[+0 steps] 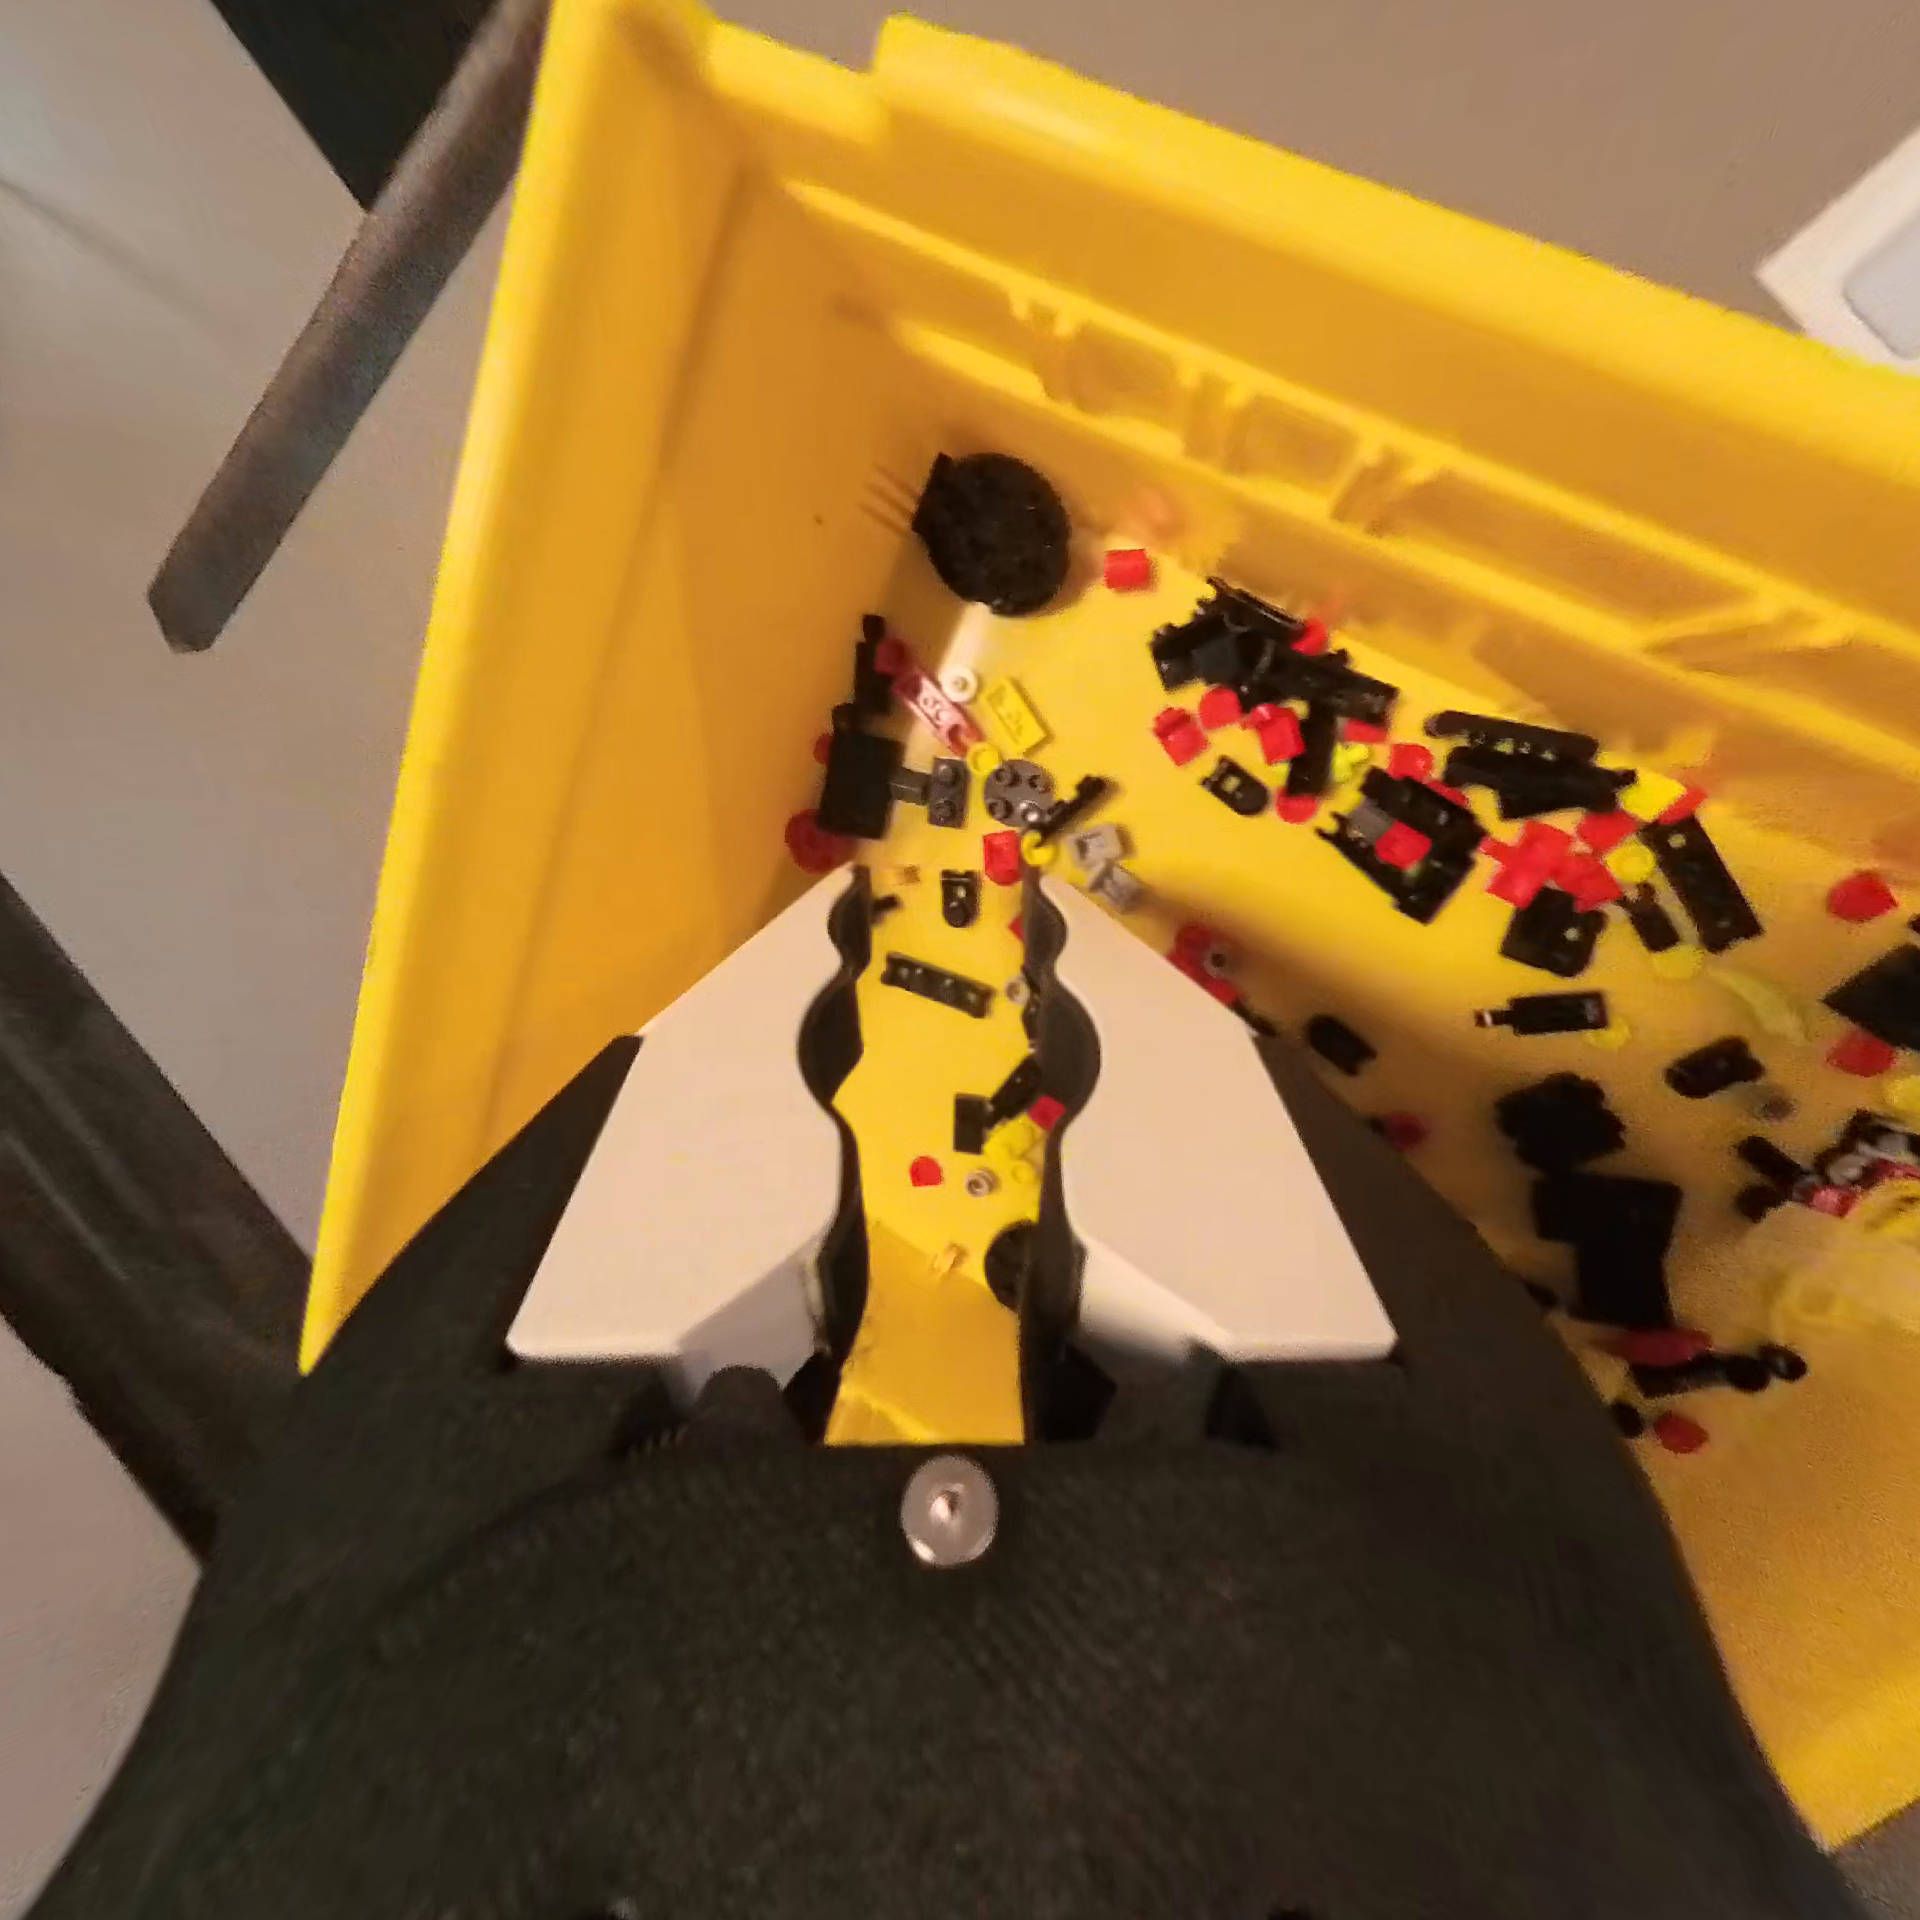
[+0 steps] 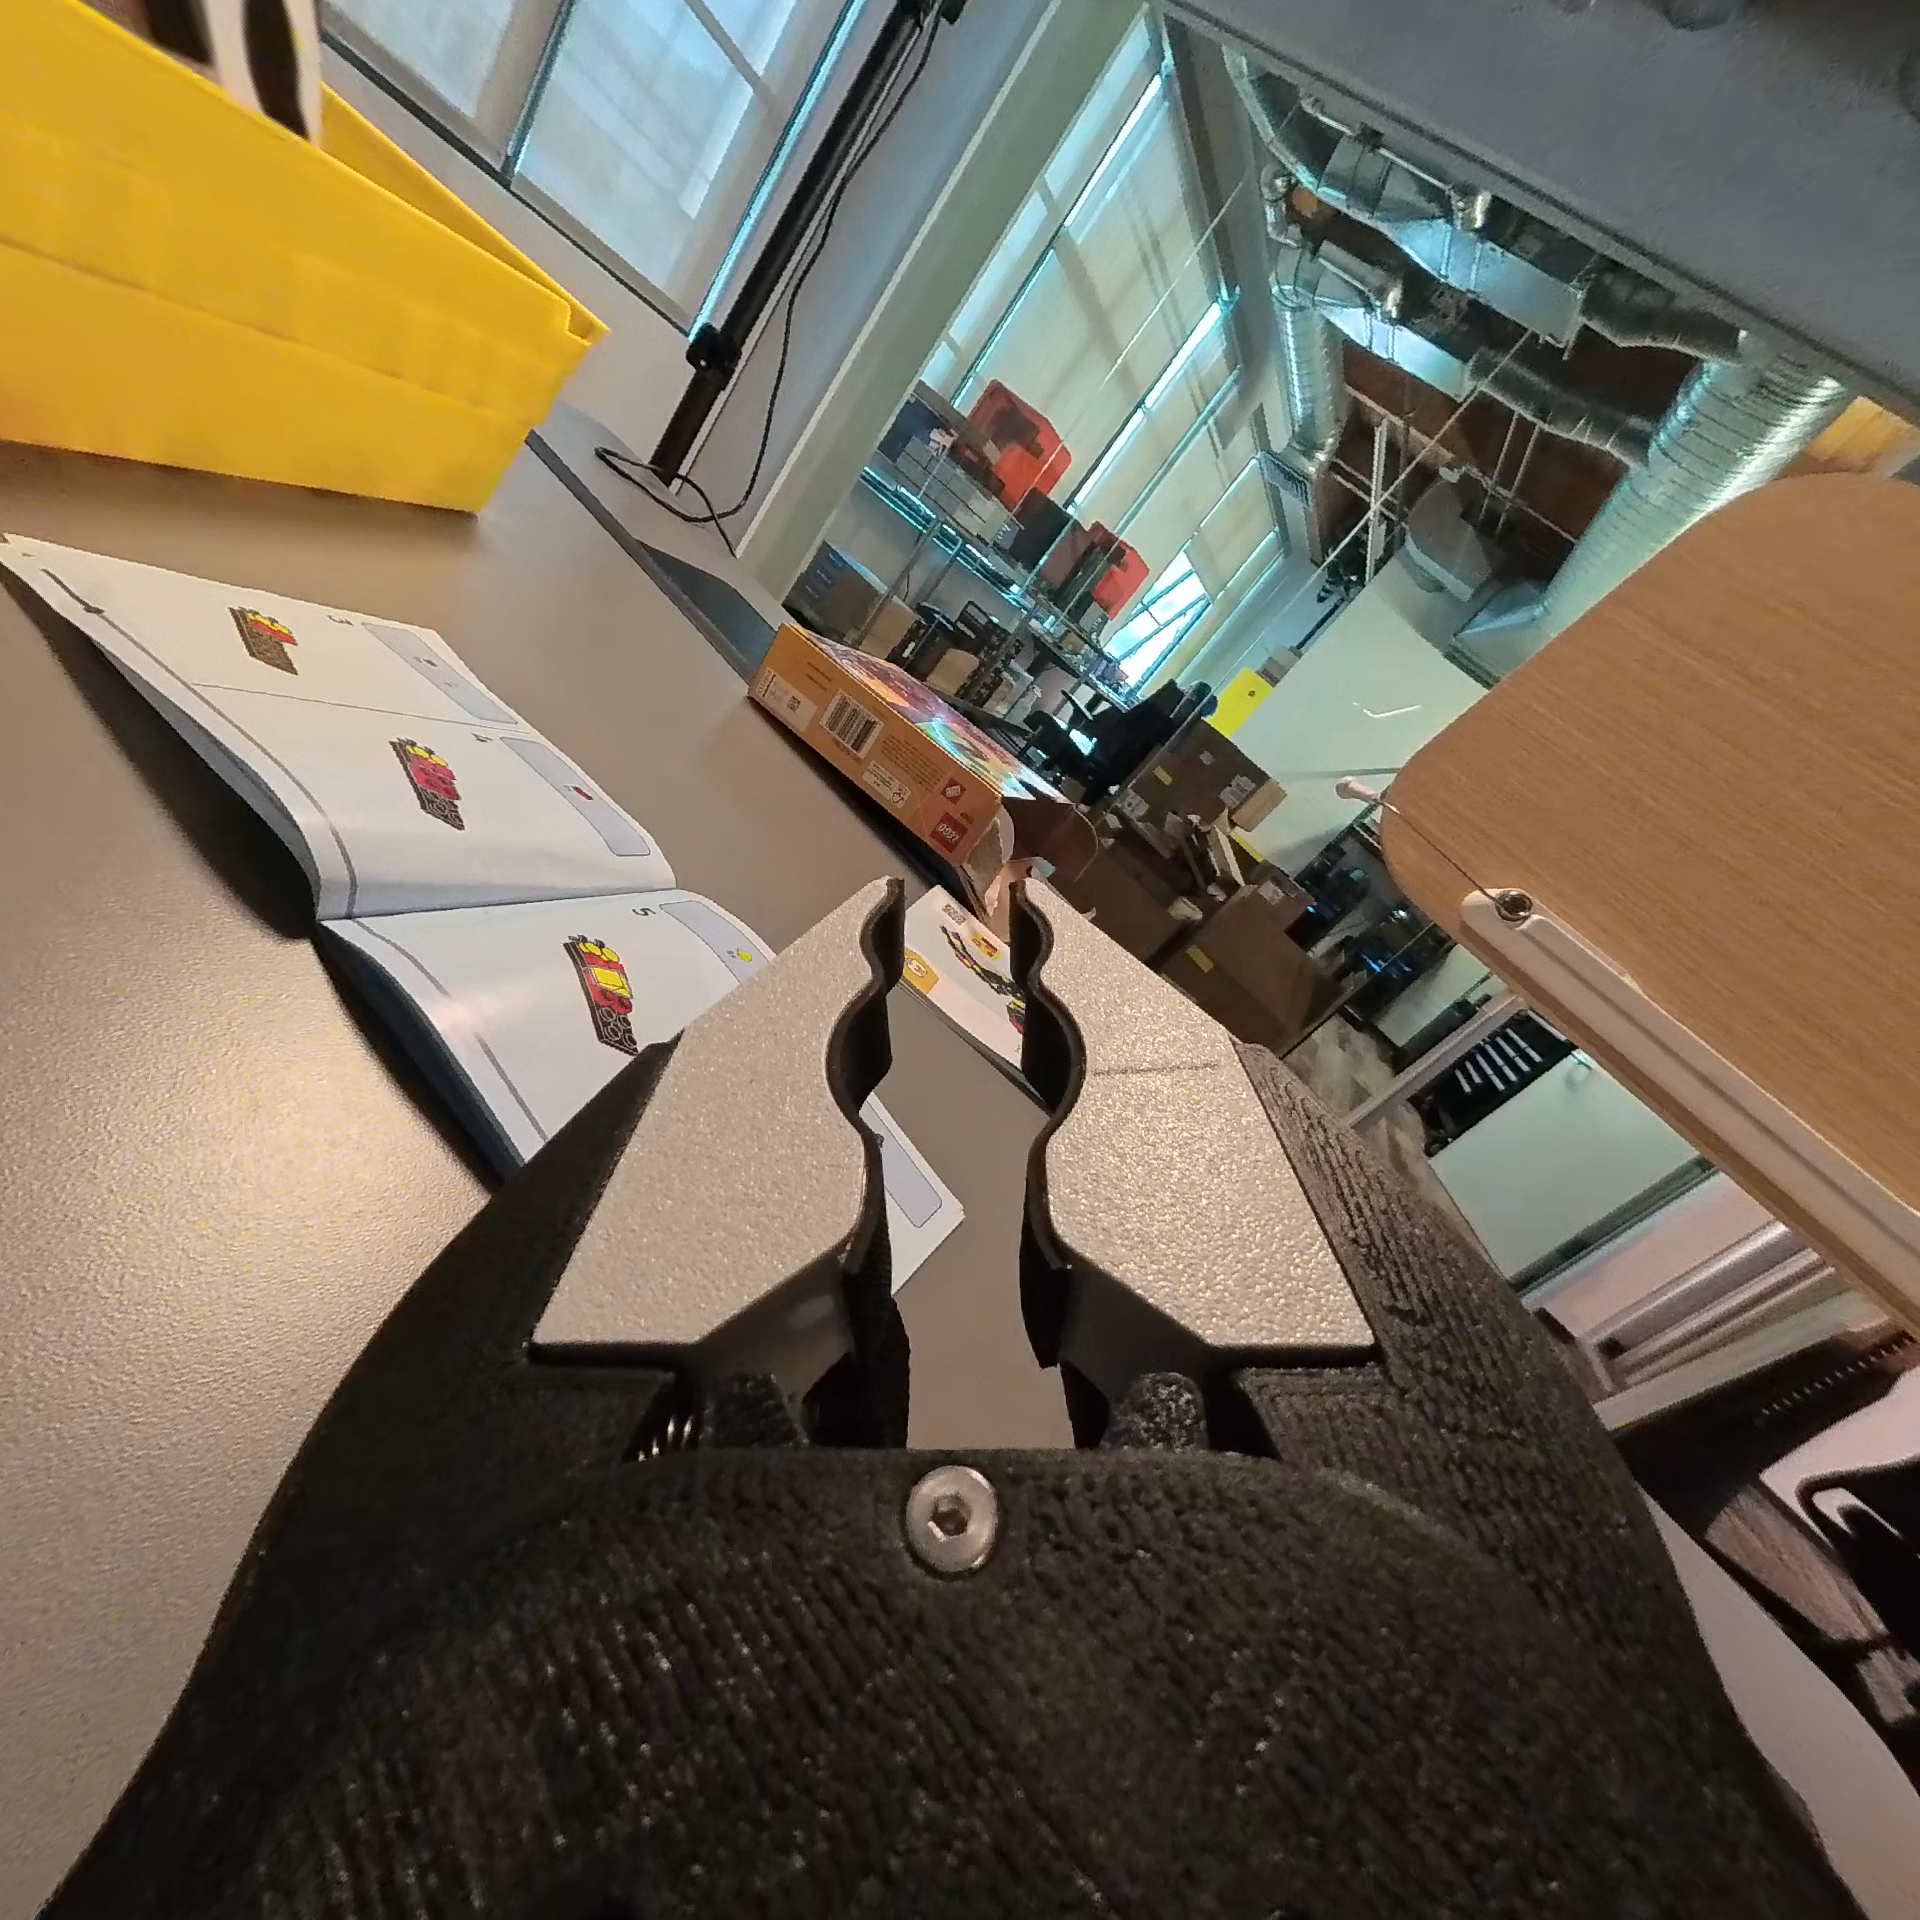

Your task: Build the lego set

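In the left wrist view, a yellow bin (image 1: 644, 520) holds several loose black, red, yellow and grey lego pieces. A black round studded piece (image 1: 992, 540) lies in the far corner. My left gripper (image 1: 943, 873) is open and empty, low over the bin floor, with a small black plate (image 1: 935, 982) between its fingers. In the right wrist view, my right gripper (image 2: 951, 896) is open and empty, low over the grey table. The open instruction booklet (image 2: 416, 769) lies to its left.
An orange lego box (image 2: 883, 738) lies on the table (image 2: 208, 1195) beyond the right gripper. The yellow bin (image 2: 260, 312) stands at the far left. A wooden chair seat (image 2: 1704, 831) is at the right. A black stand pole (image 2: 727, 312) rises behind the table. About 40 cm separates my left fingertips from my right.
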`<state>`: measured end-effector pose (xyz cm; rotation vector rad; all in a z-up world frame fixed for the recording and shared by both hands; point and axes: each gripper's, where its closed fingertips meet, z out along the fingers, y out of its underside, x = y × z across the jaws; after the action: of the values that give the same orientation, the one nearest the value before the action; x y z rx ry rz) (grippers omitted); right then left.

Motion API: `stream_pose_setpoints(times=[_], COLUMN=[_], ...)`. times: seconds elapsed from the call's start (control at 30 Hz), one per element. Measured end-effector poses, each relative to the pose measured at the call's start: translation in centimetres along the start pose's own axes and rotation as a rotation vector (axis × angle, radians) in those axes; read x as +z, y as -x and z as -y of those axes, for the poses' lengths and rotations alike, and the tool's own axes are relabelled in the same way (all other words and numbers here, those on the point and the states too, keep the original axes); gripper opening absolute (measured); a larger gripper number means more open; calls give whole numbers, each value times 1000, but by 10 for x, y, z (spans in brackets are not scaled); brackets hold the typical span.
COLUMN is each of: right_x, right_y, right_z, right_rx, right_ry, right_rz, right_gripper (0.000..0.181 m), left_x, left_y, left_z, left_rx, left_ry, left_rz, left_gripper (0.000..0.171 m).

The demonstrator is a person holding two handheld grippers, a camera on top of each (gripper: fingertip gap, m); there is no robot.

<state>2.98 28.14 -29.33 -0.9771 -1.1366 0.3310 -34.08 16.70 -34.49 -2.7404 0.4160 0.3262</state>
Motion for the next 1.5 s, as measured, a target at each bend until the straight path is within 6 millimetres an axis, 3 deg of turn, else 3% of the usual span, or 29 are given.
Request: stream_pose_setpoints(times=[0.2,0.43,0.63,0.73,0.87,1.03,1.2,1.3,1.5], right_x=[1,1,1,1,1,1,2,1,2], right_y=[1,1,1,1,1,1,3,3,3], right_z=[-1,-1,-1,-1,-1,-1,-2,-1,-2], right_rx=[-11,-12,-14,-15,-15,-16,-26,-24,-28], right_ry=[7,7,7,7,7,8,12,9,11], right_rz=[1,1,2,4,4,4,8,10,11], right_gripper=[18,18,18,18,18,18,18,18,18], left_x=[10,9,18,18,5,-1,-11,-11,-4], left_y=[13,9,1,-11,-46,-64,-104,-102,-112], left_z=[-5,3,-22,-20,-4,-2,2,4,-9], left_rx=[-76,-157,-115,-124,-72,45,95,179,226], left_ry=[62,56,198,171,38,-73,-145,-168,-108], left_rz=[-63,-182,-206,-262,-391,-217,-342,-254,-272], left_gripper=[26,11,15,22,29,18,23,36,25])
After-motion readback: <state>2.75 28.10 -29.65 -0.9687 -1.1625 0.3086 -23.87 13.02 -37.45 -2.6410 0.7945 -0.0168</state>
